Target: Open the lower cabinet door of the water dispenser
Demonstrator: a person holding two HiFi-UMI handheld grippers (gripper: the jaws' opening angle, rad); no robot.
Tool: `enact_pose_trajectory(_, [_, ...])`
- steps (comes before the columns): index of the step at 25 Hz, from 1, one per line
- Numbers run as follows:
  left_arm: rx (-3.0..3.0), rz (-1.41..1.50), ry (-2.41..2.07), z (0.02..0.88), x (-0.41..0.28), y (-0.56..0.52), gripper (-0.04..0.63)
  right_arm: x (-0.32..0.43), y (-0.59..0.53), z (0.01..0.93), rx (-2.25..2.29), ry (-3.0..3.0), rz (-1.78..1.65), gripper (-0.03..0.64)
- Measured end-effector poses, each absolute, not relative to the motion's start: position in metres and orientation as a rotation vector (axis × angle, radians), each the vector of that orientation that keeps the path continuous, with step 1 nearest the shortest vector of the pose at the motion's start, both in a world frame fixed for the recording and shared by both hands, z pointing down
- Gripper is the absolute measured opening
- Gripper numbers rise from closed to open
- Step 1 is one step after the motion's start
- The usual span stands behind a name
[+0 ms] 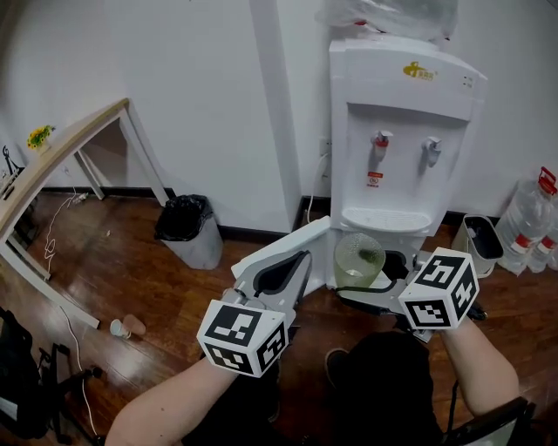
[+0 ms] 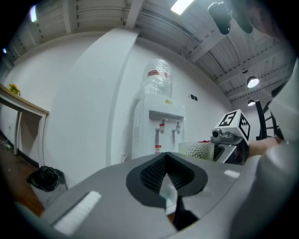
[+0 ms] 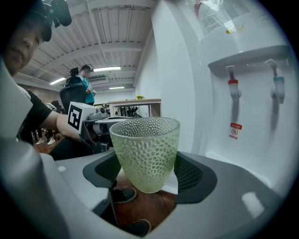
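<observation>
Right tongs [image 3: 148, 173] grip a dimpled green glass cup [image 3: 145, 149] by its lower body, rim up, with one pad against each side. Left tongs [image 2: 167, 175] are empty, their jaws parted by a narrow gap. A pale sliver shows in that gap and cannot be identified.

In the head view the water dispenser [image 1: 401, 131] stands at 1 o'clock against the white wall. Its lower cabinet door [image 1: 292, 233] stands open, a white panel angled out from the base toward 9 o'clock over the wood floor. The tip of the left tongs lies just beside the door's outer edge, but contact cannot be judged, and the door's lower part is covered by those tongs. The cabinet opening is largely hidden behind the cup and the right tongs.

The water bottle [image 1: 388, 16] on top of the dispenser is cut off by the upper frame edge. A black-lined bin [image 1: 187, 228] stands at 9 o'clock of the door. Spare bottles [image 1: 532, 213] at 3 o'clock are partly cropped.
</observation>
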State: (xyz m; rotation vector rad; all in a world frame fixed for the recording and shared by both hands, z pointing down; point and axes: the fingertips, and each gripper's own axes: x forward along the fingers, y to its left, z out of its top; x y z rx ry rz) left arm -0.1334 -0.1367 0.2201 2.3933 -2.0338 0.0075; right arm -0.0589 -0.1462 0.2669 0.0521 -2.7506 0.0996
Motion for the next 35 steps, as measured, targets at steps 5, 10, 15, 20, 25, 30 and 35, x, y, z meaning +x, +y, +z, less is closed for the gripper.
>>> enact_pose_trajectory(5, [2.368,0.091,-1.989,0.266,-0.143,-0.17,0.158,-0.062,-0.172,0.304,0.089,-2.746,0.137,0.357])
enact_pose_trajectory(10, [2.317,0.209,-2.061,0.311,-0.166,-0.195,0.137,-0.06,-0.2,0.341,0.167,-2.761,0.191,0.357])
enact_pose_trajectory(15, [2.324,0.189,-2.04,0.342,-0.169,-0.21,0.041,-0.058,-0.213,0.369,0.206,-2.753,0.219,0.357])
enact_pose_trajectory(20, [2.351,0.154,-1.979,0.365,-0.153,-0.217,0.0,-0.058,-0.223,0.393,0.279,-2.736,0.218,0.357])
enact_pose_trajectory(25, [2.215,0.131,-1.984,0.417,-0.157,-0.228,0.0,-0.065,-0.239,0.433,0.358,-2.721,0.232,0.357])
enact_pose_trajectory(30, [2.148,0.146,-1.994,0.467,-0.162,-0.237,0.001,-0.068,-0.263,0.481,0.478,-2.703,0.263,0.357])
enact_pose_trajectory(35, [2.141,0.204,-1.958,0.503,-0.155,-0.244,0.001,-0.061,-0.278,0.526,0.605,-2.676,0.321,0.357])
